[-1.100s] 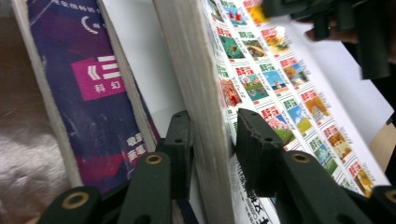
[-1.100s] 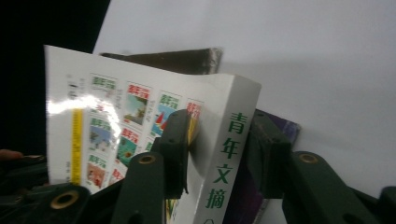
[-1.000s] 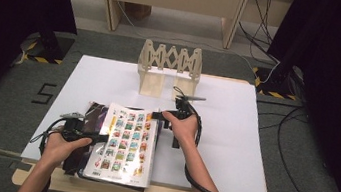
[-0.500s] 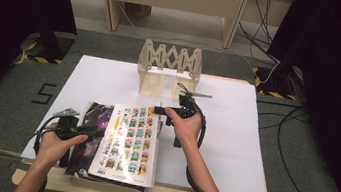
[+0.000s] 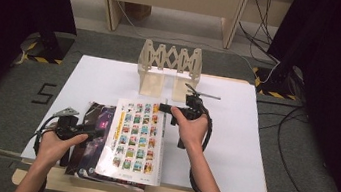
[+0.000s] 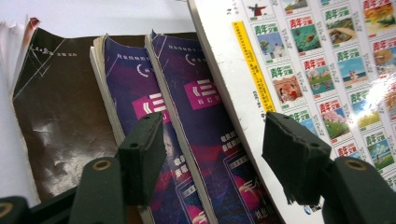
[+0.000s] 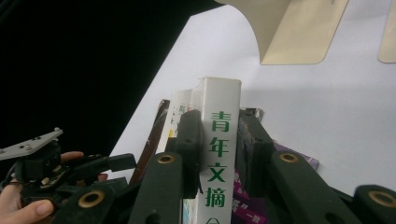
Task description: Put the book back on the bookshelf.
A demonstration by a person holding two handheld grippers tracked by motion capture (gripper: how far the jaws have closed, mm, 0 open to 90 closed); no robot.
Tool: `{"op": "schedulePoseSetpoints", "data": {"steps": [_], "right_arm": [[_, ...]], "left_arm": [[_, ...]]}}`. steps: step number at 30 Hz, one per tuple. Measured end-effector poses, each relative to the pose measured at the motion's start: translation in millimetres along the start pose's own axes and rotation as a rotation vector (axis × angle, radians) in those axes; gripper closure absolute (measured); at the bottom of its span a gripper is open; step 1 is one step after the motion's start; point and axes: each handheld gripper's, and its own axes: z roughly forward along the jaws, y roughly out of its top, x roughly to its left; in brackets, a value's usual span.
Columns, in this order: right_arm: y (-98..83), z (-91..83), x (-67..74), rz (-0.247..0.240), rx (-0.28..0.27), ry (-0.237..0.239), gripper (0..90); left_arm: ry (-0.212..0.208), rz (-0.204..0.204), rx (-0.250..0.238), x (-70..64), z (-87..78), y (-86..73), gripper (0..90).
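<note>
White table [image 5: 231, 150], rack [image 5: 169, 70] at far edge, beyond stack [image 5: 96, 146] at near-left. Top book [image 5: 137, 139] tilted, spine [image 7: 219, 154] clamped by right gripper [image 5: 169, 110], long axis toward rack. Left gripper [image 6: 212, 154] just opening, released, over 2 purple books [image 6: 196, 121].

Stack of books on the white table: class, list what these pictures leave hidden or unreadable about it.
- High view: lower books' covers, hidden under the white book with picture grid.
- Left gripper view: dark brown book title, too small and cut short.
- Right gripper view: white book's spine bottom, cut by the edge behind the right gripper.
</note>
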Motion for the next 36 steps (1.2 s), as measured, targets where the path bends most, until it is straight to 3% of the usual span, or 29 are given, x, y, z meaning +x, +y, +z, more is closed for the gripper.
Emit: {"op": "schedulePoseSetpoints", "data": {"steps": [10,36], "right_arm": [[-1.3,-15.7,6.9,-0.028,-0.073,0.019,74.5],[6.3,-46.5,18.0,-0.086,-0.185,0.015,74.5]], "left_arm": [[0.005,0.006,-0.002,0.3,-0.2,-0.4,35.9],[0.009,0.008,-0.006,0.6,-0.9,0.0,35.7]]}}
